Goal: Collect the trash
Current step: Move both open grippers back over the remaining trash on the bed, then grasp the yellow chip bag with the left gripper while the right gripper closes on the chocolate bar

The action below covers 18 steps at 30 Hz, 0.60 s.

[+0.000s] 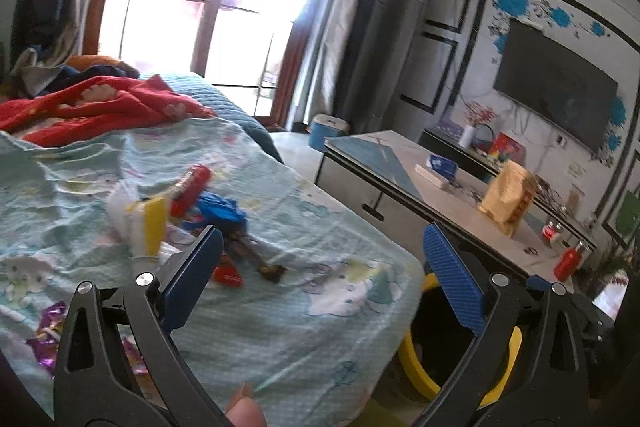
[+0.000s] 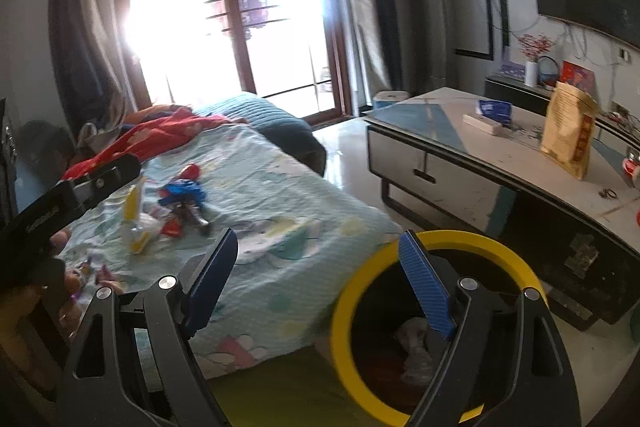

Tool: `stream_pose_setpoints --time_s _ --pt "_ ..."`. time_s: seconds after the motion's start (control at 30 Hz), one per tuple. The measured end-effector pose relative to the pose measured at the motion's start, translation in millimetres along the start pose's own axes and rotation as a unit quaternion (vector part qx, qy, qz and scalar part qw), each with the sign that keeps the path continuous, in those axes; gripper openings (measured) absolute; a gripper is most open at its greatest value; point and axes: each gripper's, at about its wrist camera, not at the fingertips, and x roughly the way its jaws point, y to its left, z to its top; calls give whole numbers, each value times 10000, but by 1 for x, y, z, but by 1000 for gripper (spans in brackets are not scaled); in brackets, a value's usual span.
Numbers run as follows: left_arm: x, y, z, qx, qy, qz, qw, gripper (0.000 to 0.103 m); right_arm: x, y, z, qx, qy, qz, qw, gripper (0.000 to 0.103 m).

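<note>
Near the bed's (image 2: 280,187) middle lies a blurred heap of wrappers (image 1: 192,211); purple wrappers (image 1: 48,331) sit half hidden behind the left tool (image 1: 320,267), spread wide and empty. Beside the bed's corner, the right tool (image 2: 320,267), also wide and empty, covers part of the yellow-rimmed bin (image 2: 460,239).

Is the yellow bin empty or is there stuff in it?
Not empty. The right wrist view looks into the yellow bin and shows crumpled pale trash at its bottom.

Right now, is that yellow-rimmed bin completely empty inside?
No, the right wrist view shows the yellow-rimmed bin with crumpled pale trash already lying at its bottom.
</note>
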Motion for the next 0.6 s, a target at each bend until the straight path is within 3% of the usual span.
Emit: stream_pose_setpoints --time_s 0.6 --pt "-21 80 15 -704 -215 661 9951 92 32 78 10 -531 253 751 9954 80"
